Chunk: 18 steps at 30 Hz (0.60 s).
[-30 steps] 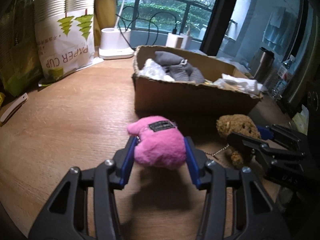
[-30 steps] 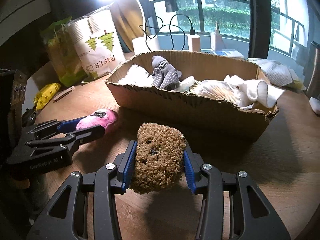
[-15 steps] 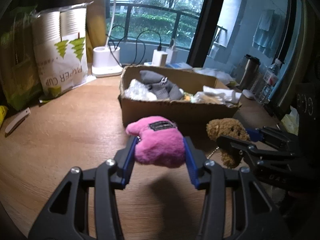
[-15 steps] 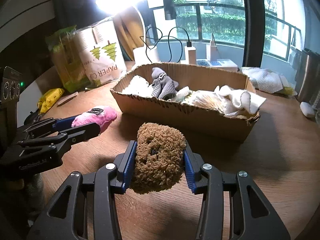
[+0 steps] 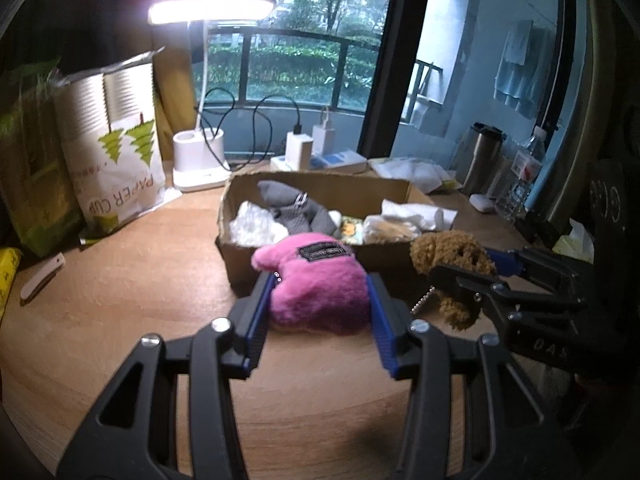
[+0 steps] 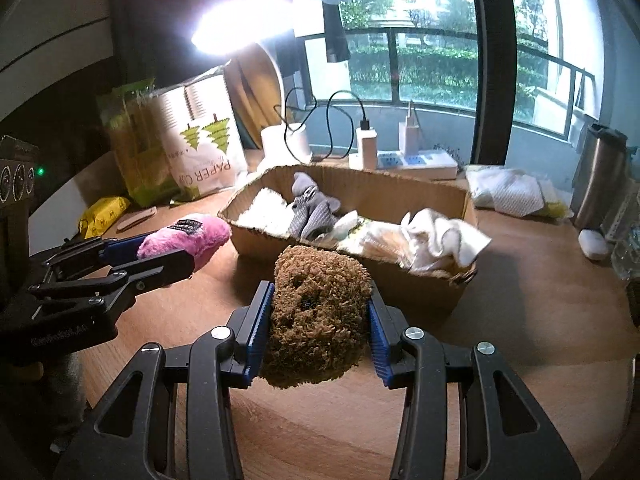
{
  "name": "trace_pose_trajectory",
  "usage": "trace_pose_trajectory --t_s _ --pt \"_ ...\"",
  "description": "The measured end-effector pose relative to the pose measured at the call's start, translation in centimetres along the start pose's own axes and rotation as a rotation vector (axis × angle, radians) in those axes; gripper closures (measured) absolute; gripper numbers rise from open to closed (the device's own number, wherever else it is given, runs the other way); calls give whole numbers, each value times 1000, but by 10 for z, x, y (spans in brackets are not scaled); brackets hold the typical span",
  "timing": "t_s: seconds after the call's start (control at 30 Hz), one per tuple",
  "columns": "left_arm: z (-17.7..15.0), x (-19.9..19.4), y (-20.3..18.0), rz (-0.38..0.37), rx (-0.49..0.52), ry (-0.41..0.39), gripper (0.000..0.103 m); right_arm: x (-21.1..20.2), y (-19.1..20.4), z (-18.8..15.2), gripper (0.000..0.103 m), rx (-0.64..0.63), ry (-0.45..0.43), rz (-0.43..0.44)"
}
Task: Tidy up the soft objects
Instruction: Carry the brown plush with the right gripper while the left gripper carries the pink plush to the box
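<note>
Jaws, left gripper: blue pads pinching a pink plush on both flanks; plush held clear of the table, black label patch facing up, in front of the near wall of the box.

Jaws, right gripper: blue pads clamped on a brown curly plush; plush held above the table, short of the box's near wall. A bead chain hangs from it in the left view.

The two grippers sit side by side, each visible in the other's camera, apart.

Box: open cardboard, on the table. Contents: grey knit item, white fluffy piece at the left end, white cloth draped at the right end, pale items between.

Behind the box: lit desk lamp on a white base, chargers with black cables, power strip.

Left of box: bag of paper cups, green packet, yellow packet.

Right of box: steel flask, white tissues.
</note>
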<state>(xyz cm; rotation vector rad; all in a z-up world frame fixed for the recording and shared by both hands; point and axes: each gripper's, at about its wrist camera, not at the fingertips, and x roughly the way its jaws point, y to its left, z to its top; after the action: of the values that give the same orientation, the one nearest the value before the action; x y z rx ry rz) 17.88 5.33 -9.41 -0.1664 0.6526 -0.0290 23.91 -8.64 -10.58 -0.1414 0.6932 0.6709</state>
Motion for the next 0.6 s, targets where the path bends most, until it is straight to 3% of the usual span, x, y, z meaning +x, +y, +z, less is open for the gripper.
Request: trace_pose_trajectory --t_s 0.6 --pt "51 6 -38 4 89 -98 56 -11 -34 39 57 -5 -74 -27"
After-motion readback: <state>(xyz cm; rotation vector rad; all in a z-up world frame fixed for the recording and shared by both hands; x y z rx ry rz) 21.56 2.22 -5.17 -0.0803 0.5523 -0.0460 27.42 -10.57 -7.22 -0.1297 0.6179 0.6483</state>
